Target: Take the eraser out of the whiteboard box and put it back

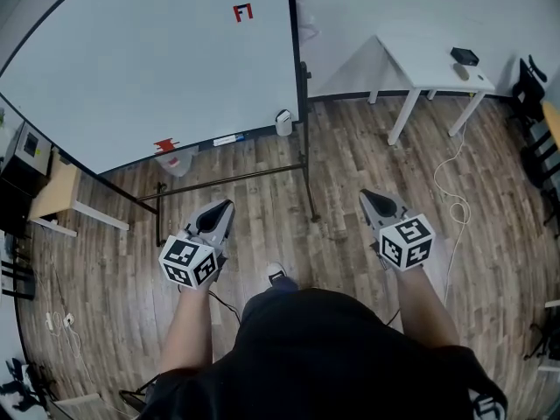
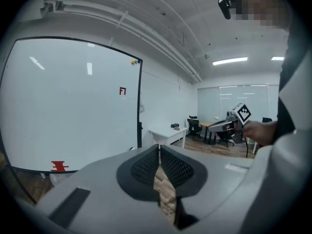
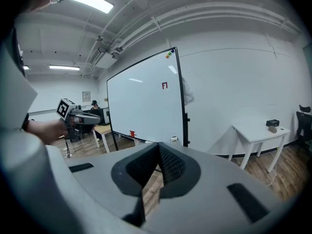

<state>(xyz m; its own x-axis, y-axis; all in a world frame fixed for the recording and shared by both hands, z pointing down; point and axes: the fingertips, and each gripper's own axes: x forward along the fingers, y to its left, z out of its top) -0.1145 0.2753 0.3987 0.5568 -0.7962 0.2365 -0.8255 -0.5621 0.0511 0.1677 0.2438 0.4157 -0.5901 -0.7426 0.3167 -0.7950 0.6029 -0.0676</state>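
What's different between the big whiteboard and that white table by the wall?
The whiteboard is large and stands upright on a dark frame; the table is smaller, with a flat top on white legs. The whiteboard bears a red mark; the table carries a small dark object. Both are white.

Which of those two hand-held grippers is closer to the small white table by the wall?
Right. The right gripper is held out towards the white table, though well short of it; the left gripper is farther off, facing the whiteboard.
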